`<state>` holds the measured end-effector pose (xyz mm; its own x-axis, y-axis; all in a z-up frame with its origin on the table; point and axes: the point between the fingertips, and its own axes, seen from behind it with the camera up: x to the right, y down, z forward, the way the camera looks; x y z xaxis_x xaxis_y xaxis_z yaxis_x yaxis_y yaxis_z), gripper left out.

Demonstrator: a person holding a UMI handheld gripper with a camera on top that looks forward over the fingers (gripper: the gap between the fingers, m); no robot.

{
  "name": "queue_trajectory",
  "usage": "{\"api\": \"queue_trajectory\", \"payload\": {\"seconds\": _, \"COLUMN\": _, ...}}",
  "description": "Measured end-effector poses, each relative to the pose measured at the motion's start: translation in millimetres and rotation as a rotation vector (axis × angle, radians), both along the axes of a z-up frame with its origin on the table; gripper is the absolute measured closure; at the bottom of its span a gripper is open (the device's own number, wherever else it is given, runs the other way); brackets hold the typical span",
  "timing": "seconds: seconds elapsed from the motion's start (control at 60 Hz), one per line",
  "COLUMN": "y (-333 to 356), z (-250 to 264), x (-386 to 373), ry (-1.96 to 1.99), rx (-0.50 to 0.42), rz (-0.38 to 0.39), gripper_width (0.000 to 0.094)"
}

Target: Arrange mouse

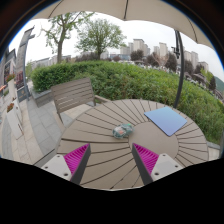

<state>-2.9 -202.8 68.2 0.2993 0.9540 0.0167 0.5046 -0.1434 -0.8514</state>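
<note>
We see gripper (110, 160) fingers wide apart, holding nothing, pink pads (77, 156) on inner sides. Mouse (122, 130) small, pale, sits on round slatted wood table (100, 145), just ahead of fingers, near table middle. Blue-grey mouse mat (166, 121) lies right of mouse, not touching. Wood bench (72, 97) beyond table. Green hedge (140, 80), trees (98, 35), tall buildings far back.

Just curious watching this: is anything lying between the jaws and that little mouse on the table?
No. In the gripper view, only bare table slats separate the open gripper from the mouse.
</note>
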Motion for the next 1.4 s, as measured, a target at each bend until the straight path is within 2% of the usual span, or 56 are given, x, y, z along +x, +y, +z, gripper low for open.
{"api": "queue_trajectory", "payload": {"seconds": 0.367, "y": 50, "z": -76, "x": -89, "ry": -0.040, "rx": -0.018, "rz": -0.011, "gripper_width": 0.0078}}
{"api": "queue_trajectory", "payload": {"seconds": 0.75, "y": 66, "z": -80, "x": -160, "ry": -0.052, "rx": -0.091, "rz": 0.012, "gripper_width": 0.0082}}
{"api": "queue_trajectory", "payload": {"seconds": 0.95, "y": 68, "z": -81, "x": -176, "ry": -0.057, "rx": -0.086, "rz": 0.031, "gripper_width": 0.0098}}
{"api": "queue_trajectory", "payload": {"seconds": 1.033, "y": 71, "z": -82, "x": -176, "ry": -0.062, "rx": -0.075, "rz": 0.027, "gripper_width": 0.0154}}
{"api": "queue_trajectory", "payload": {"seconds": 1.067, "y": 76, "z": -83, "x": -175, "ry": -0.069, "rx": -0.057, "rz": 0.015, "gripper_width": 0.0252}}
{"api": "queue_trajectory", "payload": {"seconds": 1.083, "y": 80, "z": -84, "x": -175, "ry": -0.074, "rx": -0.046, "rz": 0.006, "gripper_width": 0.0333}}
{"api": "queue_trajectory", "payload": {"seconds": 1.1, "y": 84, "z": -84, "x": -175, "ry": -0.077, "rx": -0.033, "rz": -0.001, "gripper_width": 0.0466}}
{"api": "queue_trajectory", "payload": {"seconds": 1.117, "y": 83, "z": -84, "x": -176, "ry": -0.076, "rx": -0.034, "rz": 0.005, "gripper_width": 0.0504}}
{"api": "queue_trajectory", "payload": {"seconds": 1.183, "y": 81, "z": -84, "x": -174, "ry": -0.101, "rx": -0.055, "rz": 0.029, "gripper_width": 0.0550}}
{"api": "queue_trajectory", "payload": {"seconds": 1.267, "y": 83, "z": -71, "x": -169, "ry": -0.123, "rx": -0.129, "rz": 0.037, "gripper_width": 0.0560}}
{"api": "queue_trajectory", "payload": {"seconds": 1.4, "y": 125, "z": 1, "x": -169, "ry": -0.038, "rx": -0.122, "rz": 0.053, "gripper_width": 0.0561}}
